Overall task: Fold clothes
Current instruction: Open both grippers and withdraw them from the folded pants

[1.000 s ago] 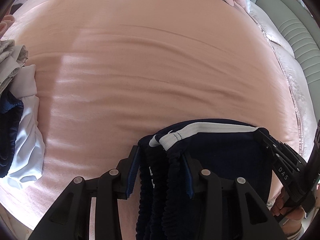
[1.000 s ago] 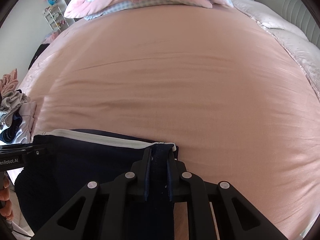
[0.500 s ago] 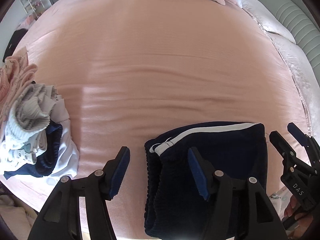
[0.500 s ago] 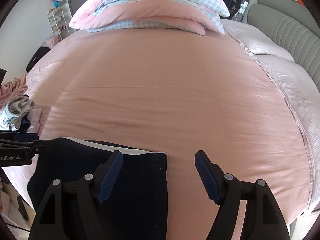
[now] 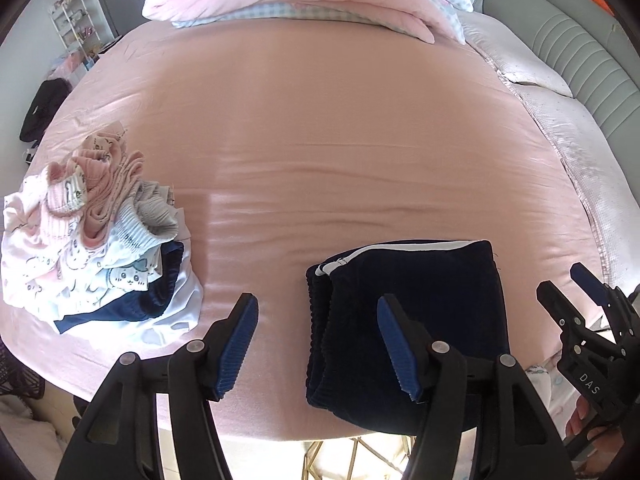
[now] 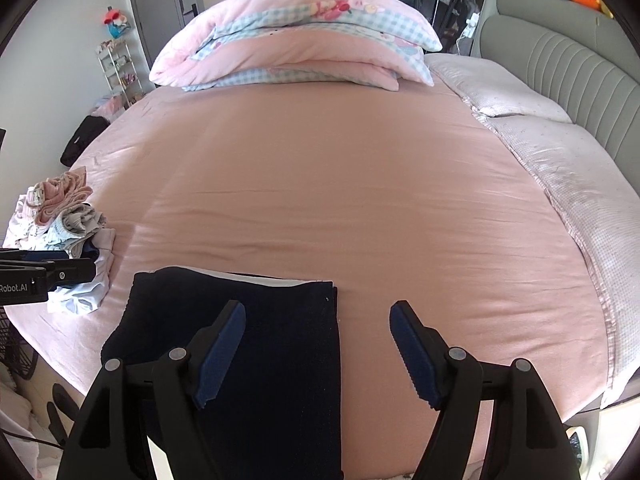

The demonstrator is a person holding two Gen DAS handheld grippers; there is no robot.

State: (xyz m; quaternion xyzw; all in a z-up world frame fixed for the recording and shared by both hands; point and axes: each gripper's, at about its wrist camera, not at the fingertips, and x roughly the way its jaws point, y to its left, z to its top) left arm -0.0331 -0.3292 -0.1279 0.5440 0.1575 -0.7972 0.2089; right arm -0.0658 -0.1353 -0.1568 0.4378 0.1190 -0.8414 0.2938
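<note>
- The folded navy garment [image 5: 416,320], with a white stripe along its far edge, lies flat on the pink bedsheet [image 5: 340,140] near the front edge of the bed; nothing touches it.
- The left gripper [image 5: 316,344] hangs above the garment's elastic left side, jaws apart and empty: one blue pad is over bare sheet, the other over the dark cloth.
- The right gripper [image 6: 316,352] hangs over the garment's right edge, jaws wide apart and holding nothing; its left pad is above the cloth, its right pad above the sheet.
- In the left wrist view the right gripper shows at the right border, with fingertips of the person's hand [image 5: 580,420] under it.
- A pile of unfolded clothes [image 5: 92,248], pink, white, grey and navy, sits well to the left of the garment on the same sheet.
- A folded pink-and-checked duvet [image 6: 296,44] lies at the far end of the bed.
- Pale pillows [image 6: 532,128] and a grey padded headboard [image 6: 568,72] run along the right side.
- The sheet between garment and duvet is bare.
</note>
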